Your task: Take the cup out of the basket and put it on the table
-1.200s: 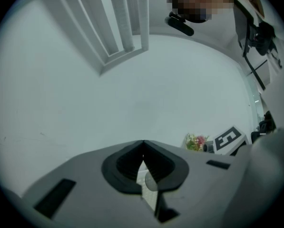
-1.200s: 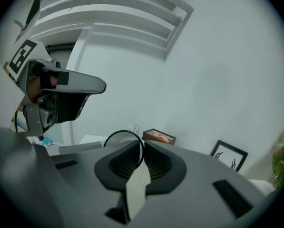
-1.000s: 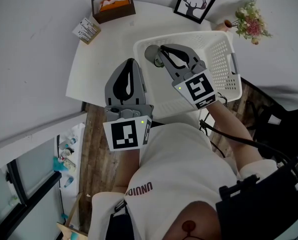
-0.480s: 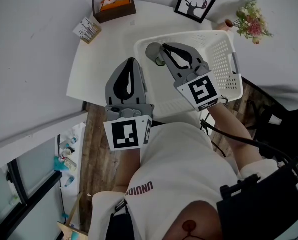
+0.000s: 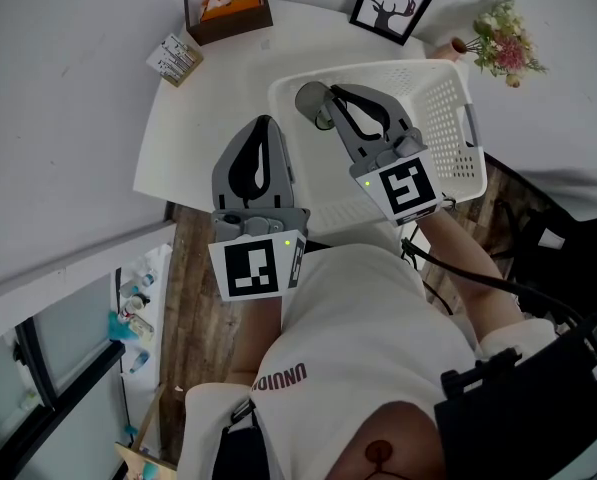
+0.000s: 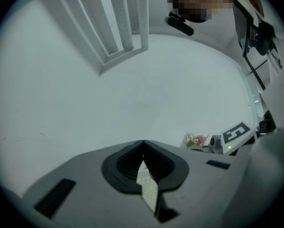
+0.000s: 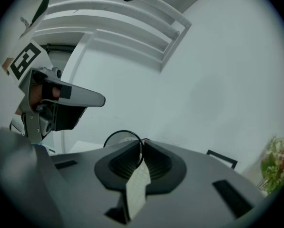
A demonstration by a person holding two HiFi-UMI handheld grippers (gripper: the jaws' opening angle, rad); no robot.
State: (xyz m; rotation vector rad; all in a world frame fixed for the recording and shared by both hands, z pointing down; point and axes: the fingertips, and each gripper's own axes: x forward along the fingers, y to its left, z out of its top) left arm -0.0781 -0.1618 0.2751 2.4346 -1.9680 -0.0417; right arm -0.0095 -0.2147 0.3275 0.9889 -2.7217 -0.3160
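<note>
Cup lifting clear of the basket

The cup (image 5: pixel 312 101), pinched at its rim by the right gripper (image 5: pixel 329 105), has crept toward one o'clock above the basket's (image 5: pixel 448 96) ten o'clock corner. The lift seems under way, with bare table (image 5: pixel 198 118) at nine o'clock. The left gripper (image 5: pixel 263 126) hangs closed and empty.

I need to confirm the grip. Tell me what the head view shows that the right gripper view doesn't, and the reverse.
Head view only: the brown box, the small carton and the person's white shirt. Right gripper view only: the right gripper seen close, jaws shut on the thin rim of the cup. Both: the cup, the left gripper and the flowers.
</note>
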